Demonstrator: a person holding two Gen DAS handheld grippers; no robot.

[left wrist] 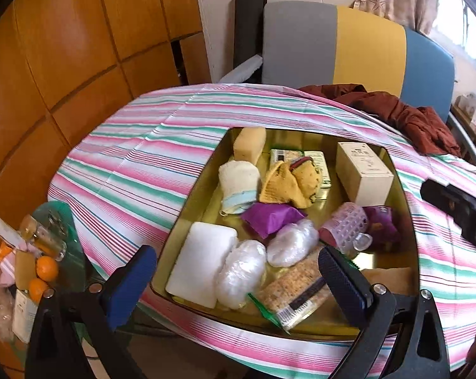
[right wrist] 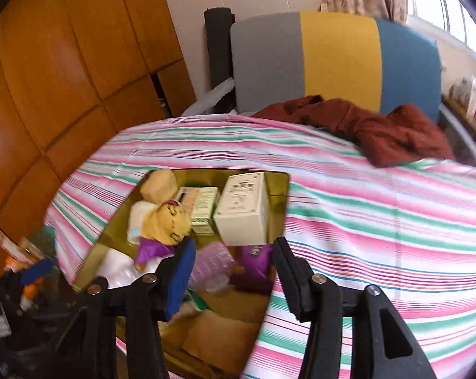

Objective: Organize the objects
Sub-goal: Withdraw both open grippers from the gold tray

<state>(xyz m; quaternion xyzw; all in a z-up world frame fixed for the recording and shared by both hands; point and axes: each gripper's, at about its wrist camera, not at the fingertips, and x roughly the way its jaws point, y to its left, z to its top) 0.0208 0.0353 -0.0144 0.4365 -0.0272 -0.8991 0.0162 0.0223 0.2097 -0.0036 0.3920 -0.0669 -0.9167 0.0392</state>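
**While hovering over a crowded tray: 2 claws spread wide, gripping nothing**

Gathered in 1 gold tray (left wrist: 304, 140) on the striped cloth (left wrist: 143, 164) covering the surface, seemingly to keep loose household bits in a single place. Packed close and partly overlapping:
- white box (left wrist: 364, 173) upright at the far right
- sponge (left wrist: 250, 143) and rolled towel (left wrist: 238, 186) along the far left
- yellow cloth (left wrist: 285, 183) crumpled in the middle
- purple packet (left wrist: 269, 221) just below it
- white foam block (left wrist: 200, 262) flat at the near left
- 2 clear plastic bundles (left wrist: 241, 271) beside that block
- pink roller (left wrist: 345, 224) and a grain bar (left wrist: 295, 290) toward the near right

Fits equally a tray just filled and a tray waiting to be sorted out, with no way to tell which.

Left claw (left wrist: 233, 265): held above the tray's near edge, fingers far apart, empty, touching nothing, framing the foam block and plastic bundles. Probably parked high for a clear look down.

Right claw (right wrist: 234, 246): also wide open and empty, poised over the tray's right side above the roller, clear of every item. Blurred there, so exact height hard to judge.
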